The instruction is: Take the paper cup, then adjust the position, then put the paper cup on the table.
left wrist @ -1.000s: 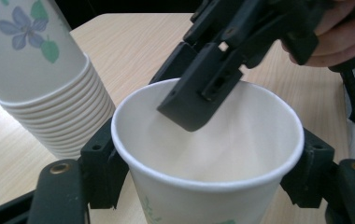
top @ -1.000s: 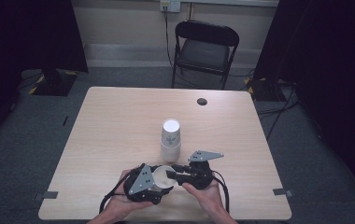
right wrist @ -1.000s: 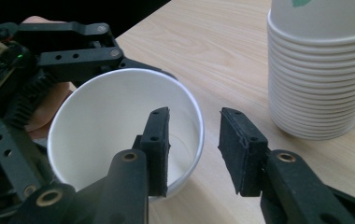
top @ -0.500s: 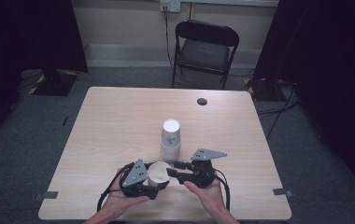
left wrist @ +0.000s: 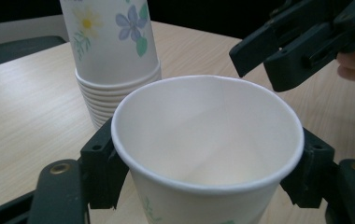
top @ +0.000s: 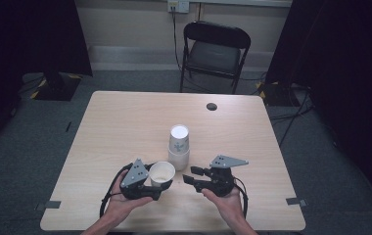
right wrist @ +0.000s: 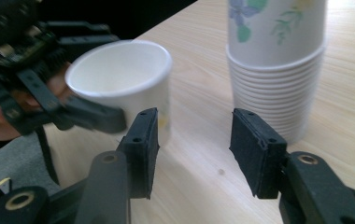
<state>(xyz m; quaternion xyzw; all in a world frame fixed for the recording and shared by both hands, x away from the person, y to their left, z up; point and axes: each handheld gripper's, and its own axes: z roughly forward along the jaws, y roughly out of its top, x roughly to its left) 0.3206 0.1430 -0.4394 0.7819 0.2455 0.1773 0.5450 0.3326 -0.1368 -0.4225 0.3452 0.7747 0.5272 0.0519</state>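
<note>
A single white paper cup [top: 162,172] stands upright and empty in my left gripper [top: 160,184], whose jaws are shut on its sides below the rim [left wrist: 208,140]. Just behind it is a stack of upside-down flowered paper cups [top: 178,147], also close in the left gripper view [left wrist: 115,46] and the right gripper view [right wrist: 278,60]. My right gripper [top: 190,175] is a little to the right of the held cup [right wrist: 124,84]. Its jaws have just been opening and nothing is between them [right wrist: 194,149].
The wooden table [top: 125,122] has a round cable hole [top: 212,106] at the back right. A black folding chair [top: 216,54] stands behind the table. Dark curtains flank the room on both sides.
The right gripper's jaws have spread and let go of the cup. My left gripper has drawn the cup slightly left, so a gap has grown between the two grippers.
</note>
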